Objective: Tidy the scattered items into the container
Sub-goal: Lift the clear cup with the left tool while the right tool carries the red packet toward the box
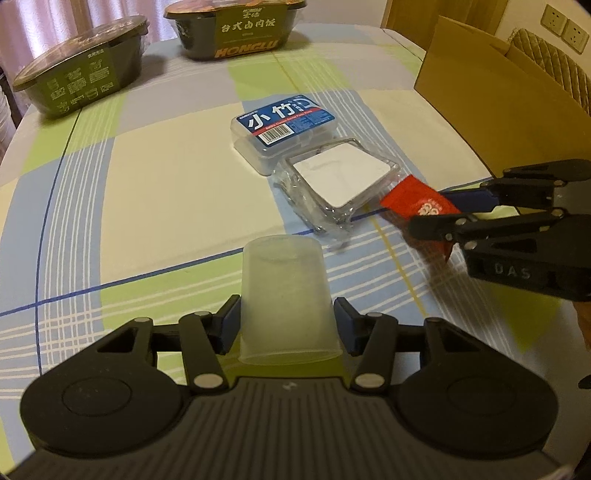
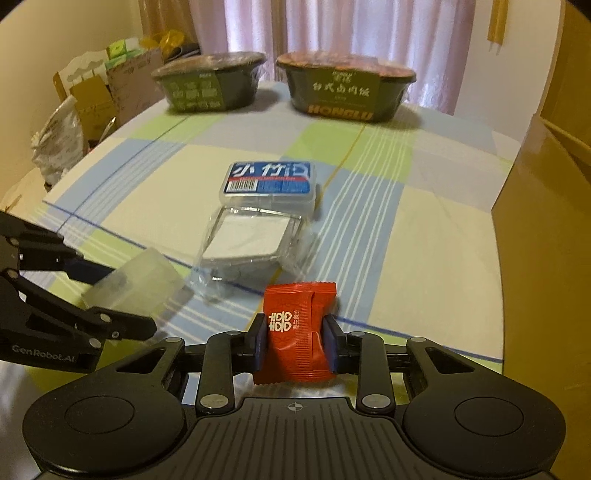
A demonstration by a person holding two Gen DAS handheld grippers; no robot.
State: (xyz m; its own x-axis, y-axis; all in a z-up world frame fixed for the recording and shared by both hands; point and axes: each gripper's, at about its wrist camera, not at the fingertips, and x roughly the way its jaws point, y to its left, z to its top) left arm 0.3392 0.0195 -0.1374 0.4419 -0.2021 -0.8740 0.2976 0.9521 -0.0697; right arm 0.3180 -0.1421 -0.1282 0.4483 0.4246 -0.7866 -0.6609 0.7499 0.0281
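Observation:
My left gripper (image 1: 287, 325) is shut on a translucent plastic cup (image 1: 286, 295), held above the checked tablecloth; the cup (image 2: 136, 280) also shows at the left of the right wrist view. My right gripper (image 2: 295, 345) is shut on a red candy packet (image 2: 297, 328), seen too in the left wrist view as the red packet (image 1: 417, 205) at the right. Ahead on the table lie a clear box with a blue label (image 1: 284, 131) and a clear square case holding a white pad (image 1: 341, 177). A brown cardboard box (image 1: 509, 110) stands at the right.
Two dark green instant-meal bowls (image 1: 236, 29) (image 1: 79, 79) stand at the table's far edge. The cardboard box wall (image 2: 543, 236) rises close on the right. Bags and cartons (image 2: 96, 96) crowd the floor beyond the table's left side.

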